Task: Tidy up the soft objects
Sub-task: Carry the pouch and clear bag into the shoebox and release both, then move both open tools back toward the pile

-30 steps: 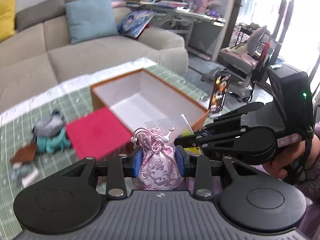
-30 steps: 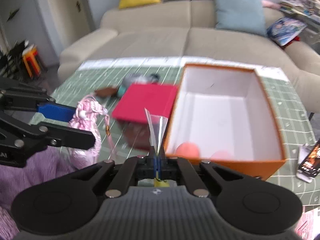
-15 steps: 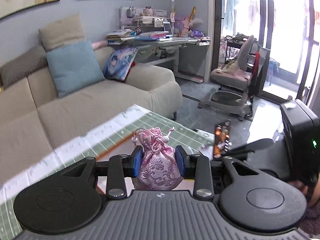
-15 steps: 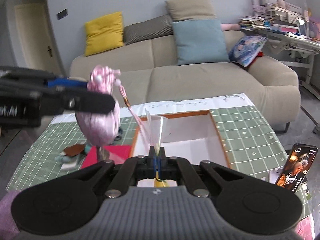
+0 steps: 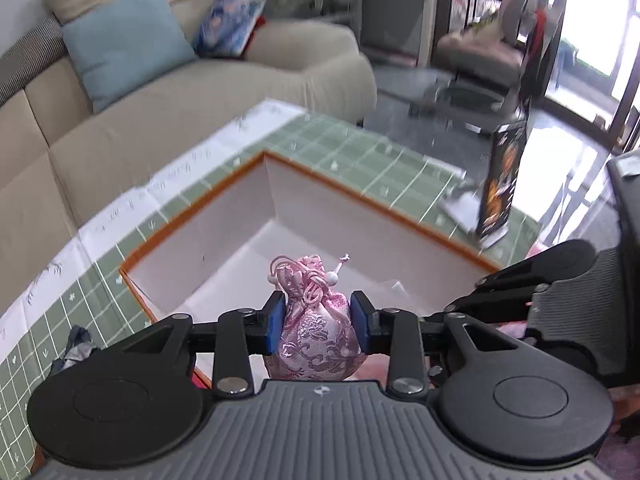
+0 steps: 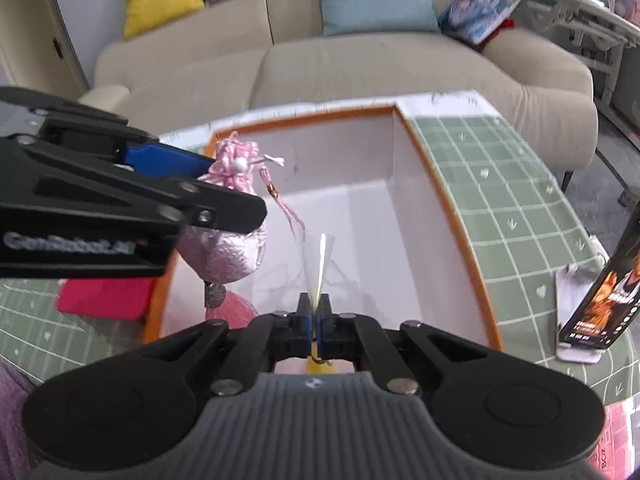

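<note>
My left gripper point(image 5: 318, 316) is shut on a pink brocade drawstring pouch point(image 5: 314, 332) and holds it in the air over the near left corner of an open orange-rimmed white box point(image 5: 384, 216). In the right wrist view the pouch point(image 6: 230, 248) hangs from the left gripper point(image 6: 224, 196) with its tassel below, above the box point(image 6: 436, 184). My right gripper point(image 6: 315, 320) is shut on a clear plastic packet point(image 6: 316, 264) with something yellow in it, over the box's near edge.
A phone on a stand point(image 6: 600, 304) is upright right of the box. A red square cloth point(image 6: 104, 300) lies left of the box. A grey soft toy point(image 5: 76, 348) lies on the green checked tablecloth point(image 5: 360, 148). A beige sofa point(image 6: 320, 64) stands behind the table.
Both grippers have tilted down and moved forward over the box. The pouch, raised high half a second ago, now hangs above the box's inside. Both grips are unchanged.
</note>
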`<state>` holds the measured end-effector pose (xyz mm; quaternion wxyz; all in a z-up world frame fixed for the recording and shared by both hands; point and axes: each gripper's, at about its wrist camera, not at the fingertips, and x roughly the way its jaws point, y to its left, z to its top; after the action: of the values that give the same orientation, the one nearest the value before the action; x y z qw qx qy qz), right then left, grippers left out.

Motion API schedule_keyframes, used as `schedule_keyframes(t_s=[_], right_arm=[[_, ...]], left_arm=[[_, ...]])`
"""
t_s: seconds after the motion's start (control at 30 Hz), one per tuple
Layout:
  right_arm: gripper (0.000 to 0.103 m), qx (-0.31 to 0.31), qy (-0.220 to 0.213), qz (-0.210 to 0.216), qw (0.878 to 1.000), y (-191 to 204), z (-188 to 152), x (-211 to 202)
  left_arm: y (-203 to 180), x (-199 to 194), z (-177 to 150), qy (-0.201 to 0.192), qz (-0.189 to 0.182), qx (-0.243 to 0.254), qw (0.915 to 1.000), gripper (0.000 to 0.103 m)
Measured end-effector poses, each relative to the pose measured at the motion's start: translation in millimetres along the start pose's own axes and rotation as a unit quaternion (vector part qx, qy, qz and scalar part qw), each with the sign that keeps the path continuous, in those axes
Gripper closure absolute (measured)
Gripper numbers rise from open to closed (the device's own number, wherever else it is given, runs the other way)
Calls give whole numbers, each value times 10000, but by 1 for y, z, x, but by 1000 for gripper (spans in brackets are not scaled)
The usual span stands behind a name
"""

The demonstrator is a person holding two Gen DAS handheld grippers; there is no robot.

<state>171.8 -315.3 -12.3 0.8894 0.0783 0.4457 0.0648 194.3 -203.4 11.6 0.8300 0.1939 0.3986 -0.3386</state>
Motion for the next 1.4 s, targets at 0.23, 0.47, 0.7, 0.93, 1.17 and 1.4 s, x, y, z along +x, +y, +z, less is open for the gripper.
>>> schedule_keyframes(t_s=[0.23,0.47,0.7,0.93,1.17,1.4], right_arm=[[98,-162,348,-278,9989,1,0,25],[95,-282,488,-393,9976,5,-3,33],[67,-356,443,-536,9969,6,-2,34],[54,-469,315,-671,9962,12,-3,25],[53,-510,15,-818,9953,20,-5,1],[45,-318,-377,-829,9953,34,-11,-34]], left_arm=[[10,30,-9,295,-43,-98,9995,63],[18,44,-13,441,-53,-200,9988,61],[23,40,-17,413,12,-325,9986,57],[23,23,-17,238,84,-406,9989,46],[15,-18,-16,-223,143,-366,9990,46],[0,-68,-36,-723,309,-358,9963,46]])
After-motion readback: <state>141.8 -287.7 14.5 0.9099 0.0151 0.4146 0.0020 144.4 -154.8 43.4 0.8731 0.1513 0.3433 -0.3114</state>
